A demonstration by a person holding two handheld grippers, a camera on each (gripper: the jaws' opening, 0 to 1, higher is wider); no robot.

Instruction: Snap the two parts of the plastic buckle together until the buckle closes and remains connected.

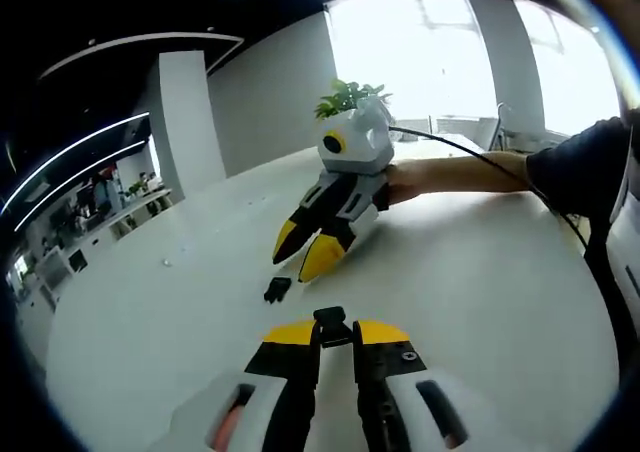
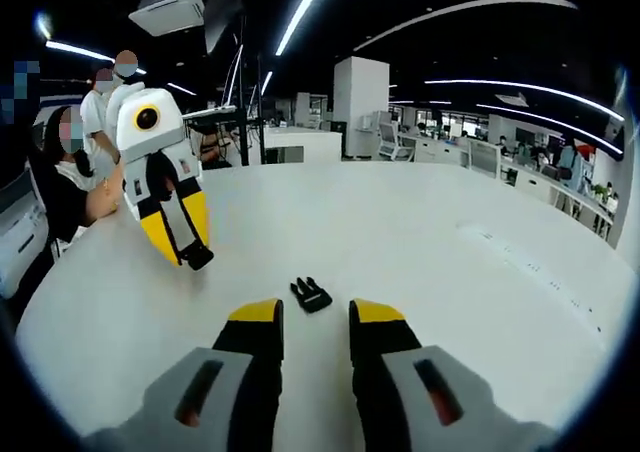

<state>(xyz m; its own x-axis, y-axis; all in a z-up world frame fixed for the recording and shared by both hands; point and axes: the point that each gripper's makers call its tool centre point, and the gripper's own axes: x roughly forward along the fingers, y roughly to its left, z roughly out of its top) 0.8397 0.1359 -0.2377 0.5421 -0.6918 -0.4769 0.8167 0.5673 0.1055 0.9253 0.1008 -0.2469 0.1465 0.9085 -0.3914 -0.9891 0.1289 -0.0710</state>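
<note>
One black buckle part [image 1: 332,319] is pinched at the tips of my left gripper [image 1: 333,332], which is shut on it just above the white table [image 1: 480,282]. In the right gripper view that same gripper [image 2: 186,254] hangs at the left with the dark part [image 2: 197,258] at its tips. The other black buckle part [image 2: 311,294] lies flat on the table [image 2: 420,242], just ahead of my right gripper [image 2: 316,314], whose yellow-tipped jaws stand open around nothing. From the left gripper view, the right gripper [image 1: 303,252] points down beside the loose part [image 1: 277,289].
A person's hand and dark sleeve [image 1: 470,170] hold the right gripper, with a black cable trailing behind. A potted plant [image 1: 350,97] stands at the table's far side. People [image 2: 70,162] sit by the left edge of the table; office desks fill the background.
</note>
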